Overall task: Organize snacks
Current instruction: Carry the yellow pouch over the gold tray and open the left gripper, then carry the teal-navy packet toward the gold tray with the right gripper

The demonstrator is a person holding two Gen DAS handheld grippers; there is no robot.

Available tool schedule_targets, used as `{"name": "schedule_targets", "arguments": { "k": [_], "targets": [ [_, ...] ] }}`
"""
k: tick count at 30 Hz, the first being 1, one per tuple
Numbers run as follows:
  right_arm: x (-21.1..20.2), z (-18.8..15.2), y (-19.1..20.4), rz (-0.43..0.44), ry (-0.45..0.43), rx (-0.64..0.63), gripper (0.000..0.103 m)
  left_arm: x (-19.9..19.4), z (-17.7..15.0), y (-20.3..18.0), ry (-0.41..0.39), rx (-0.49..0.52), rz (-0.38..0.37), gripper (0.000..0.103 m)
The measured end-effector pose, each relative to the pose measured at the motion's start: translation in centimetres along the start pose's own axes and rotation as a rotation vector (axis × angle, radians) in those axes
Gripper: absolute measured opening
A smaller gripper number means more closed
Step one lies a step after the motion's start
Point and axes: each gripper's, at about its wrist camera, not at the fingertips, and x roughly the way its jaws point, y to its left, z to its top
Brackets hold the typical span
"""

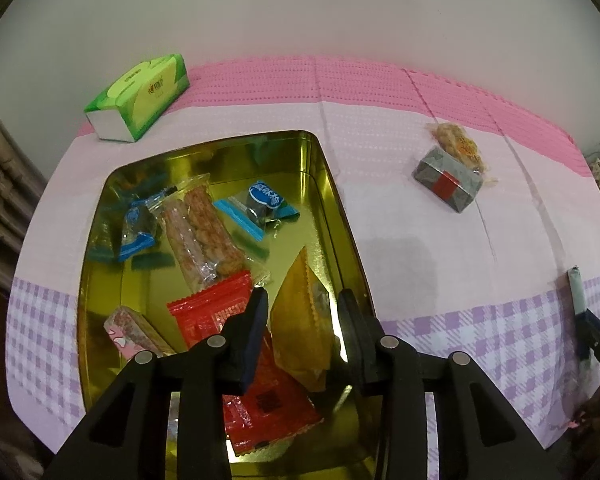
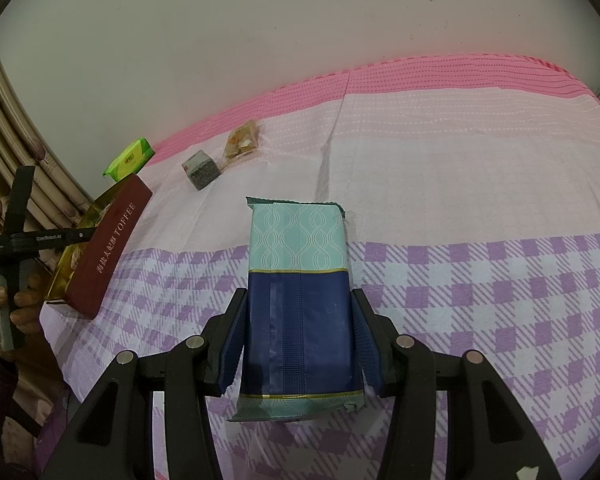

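- We hold the teal-and-navy snack pack (image 2: 298, 304) clamped between the right gripper (image 2: 299, 338) pads, lifted over the checked cloth (image 2: 480, 280).
- Our left gripper (image 1: 303, 330) hangs over the gold tin (image 1: 324, 184), jaws parted a little; the yellow packet (image 1: 300, 320) stands between them, and we cannot tell if the pads touch it.
- Inside the tin lie a red sachet (image 1: 216, 312), a clear biscuit pack (image 1: 204, 228) and blue-wrapped sweets (image 1: 260, 204).
- The tin's maroon side (image 2: 108, 240) reads "TOFFEE" after Chinese characters.
- Farther off sit a grey box (image 1: 448, 184) touching a clear snack bag (image 1: 458, 144), and a green tissue pack (image 1: 140, 96).
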Motion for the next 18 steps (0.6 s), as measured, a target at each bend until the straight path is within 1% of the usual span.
{"name": "schedule_targets", "arguments": {
  "k": [5, 10, 13, 16, 18],
  "targets": [
    [0.1, -0.1, 0.0, -0.004, 0.004, -0.001, 0.047, -1.2, -0.1, -0.2, -0.006, 0.011, 0.026, 0.038],
    [0.2, 0.1, 0.0, -0.004, 0.013, 0.003, 0.047, -4.0, -0.7, 0.0, -0.062, 0.017, 0.072, 0.039],
    [0.3, 0.4, -0.2, 0.006, 0.023, 0.014, 0.047, -5.3, -1.1, 0.0, -0.078, 0.023, 0.108, 0.039],
    [0.3, 0.6, 0.1, -0.012, 0.04, 0.011, 0.047, -6.8, -1.7, 0.3, -0.094, 0.014, 0.121, 0.039],
    [0.1, 0.5, 0.6, -0.005, 0.046, 0.011, 0.047, -7.7, -2.2, 0.4, -0.102, 0.008, 0.127, 0.039]
  ]
}}
